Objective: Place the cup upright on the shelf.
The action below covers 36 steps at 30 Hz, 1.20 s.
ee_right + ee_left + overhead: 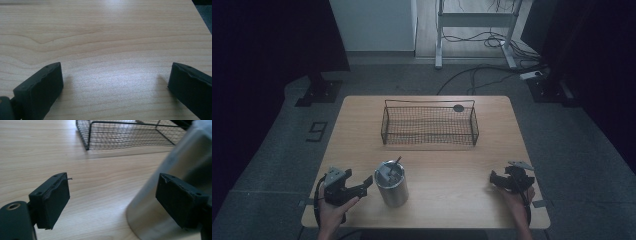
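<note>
Jaws wide on both grippers, steel cup (391, 184) beside left gripper (362, 188), wire basket (430, 125) beyond

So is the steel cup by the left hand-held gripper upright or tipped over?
Upright. The steel cup stands on its base on the table, open mouth facing up, with a thin dark stick leaning out over its rim.

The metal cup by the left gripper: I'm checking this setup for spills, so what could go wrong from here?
1. The open left gripper sits right beside the cup; a sideways nudge could tip it.
2. The cup stands near the table front edge, so a knock may send it off.
3. The item sticking out could fall out.
</note>
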Available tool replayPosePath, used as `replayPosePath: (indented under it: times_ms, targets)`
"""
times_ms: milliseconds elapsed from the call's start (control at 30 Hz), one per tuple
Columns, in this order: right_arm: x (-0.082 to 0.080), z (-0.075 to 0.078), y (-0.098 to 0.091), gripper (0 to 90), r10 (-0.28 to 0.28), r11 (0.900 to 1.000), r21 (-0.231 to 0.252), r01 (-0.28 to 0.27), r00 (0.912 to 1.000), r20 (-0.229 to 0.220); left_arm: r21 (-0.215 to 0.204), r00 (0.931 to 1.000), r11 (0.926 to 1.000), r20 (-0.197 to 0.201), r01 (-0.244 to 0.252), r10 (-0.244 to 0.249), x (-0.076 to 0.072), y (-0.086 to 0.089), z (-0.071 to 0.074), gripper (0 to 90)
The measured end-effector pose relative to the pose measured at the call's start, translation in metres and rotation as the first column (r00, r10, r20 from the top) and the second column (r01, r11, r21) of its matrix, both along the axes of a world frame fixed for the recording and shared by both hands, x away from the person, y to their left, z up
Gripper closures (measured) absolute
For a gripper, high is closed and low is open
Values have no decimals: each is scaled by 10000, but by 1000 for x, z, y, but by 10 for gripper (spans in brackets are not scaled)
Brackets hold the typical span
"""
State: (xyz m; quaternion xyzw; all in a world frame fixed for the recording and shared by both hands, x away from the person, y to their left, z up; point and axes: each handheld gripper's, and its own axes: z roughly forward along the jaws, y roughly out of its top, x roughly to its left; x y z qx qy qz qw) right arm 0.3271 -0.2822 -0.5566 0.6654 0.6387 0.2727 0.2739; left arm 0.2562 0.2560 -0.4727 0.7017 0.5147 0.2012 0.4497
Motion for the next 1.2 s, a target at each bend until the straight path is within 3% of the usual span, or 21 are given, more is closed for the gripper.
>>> replayPosePath:
  times_ms: [100,300,500,633,967,1200]
  targets:
    - [0,0,0,0,2,10000,-2,-2,10000,0,18,9994,9995,138,323,-323,-4,-5,5,108]
    - [0,0,-1,0,-6,10000,3,6,10000,13,139,9995,9996,177,243,-245,-9,-9,12,123]
    - [0,0,-2,0,-22,10000,-6,22,10000,18,-89,9965,9971,385,752,-748,-17,-6,22,72]
    - [0,0,-2,0,-23,10000,-5,23,10000,19,9,9942,9955,503,951,-950,-21,-10,27,63]
    - [0,0,-1,0,-55,10000,-1,55,10000,10,-102,9814,9826,535,1854,-1846,-28,-23,32,25]
    - [0,0,-1,0,-54,10000,-3,54,10000,8,140,9750,9757,383,2185,-2189,-26,-46,26,0]
